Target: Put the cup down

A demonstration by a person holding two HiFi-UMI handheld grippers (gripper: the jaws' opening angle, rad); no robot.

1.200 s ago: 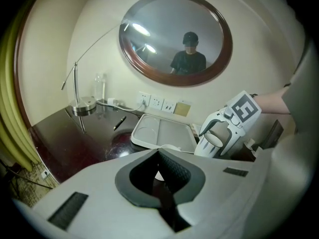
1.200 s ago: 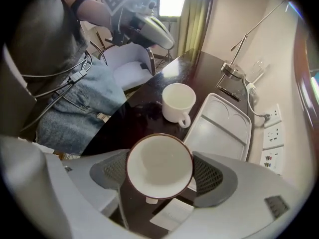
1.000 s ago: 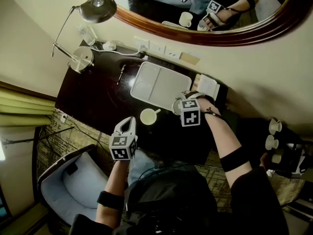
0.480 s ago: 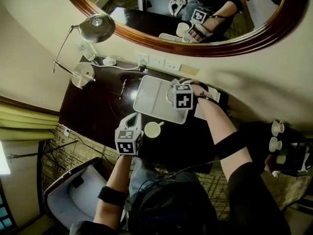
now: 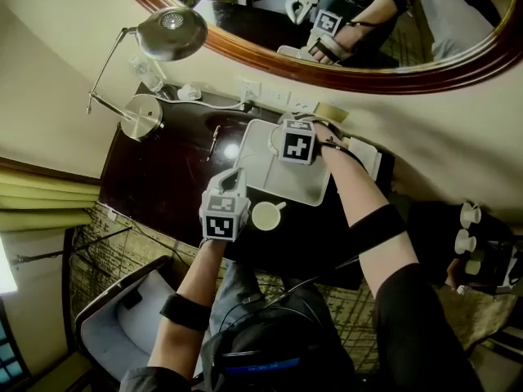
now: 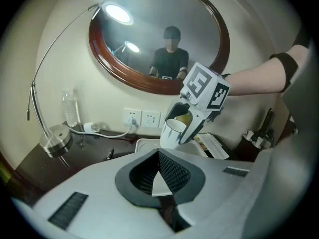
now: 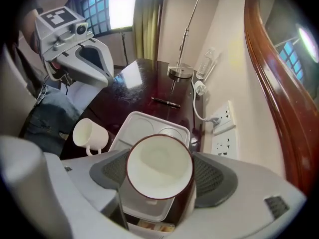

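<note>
**Cup clamped in our right jaws, over the tray**

Our right gripper [image 7: 161, 177] has its jaws set wide on the brown-rimmed cup [image 7: 158, 164], one pad pressing each side and the cup's mouth facing the camera. Beyond the jaws, beneath the cup, lies the white tray [image 7: 149, 121] on the dark table [image 7: 134, 91]. A white mug [image 7: 89, 135] stands left of the jaws, just beside the tray (its handle points down in this view). Our left gripper [image 6: 160, 176] has its jaws together, with nothing between them.

White left gripper [image 5: 235, 174], right gripper [image 7: 158, 171], marker cubes [image 5: 219, 225], black armbands [image 5: 184, 311]
</note>
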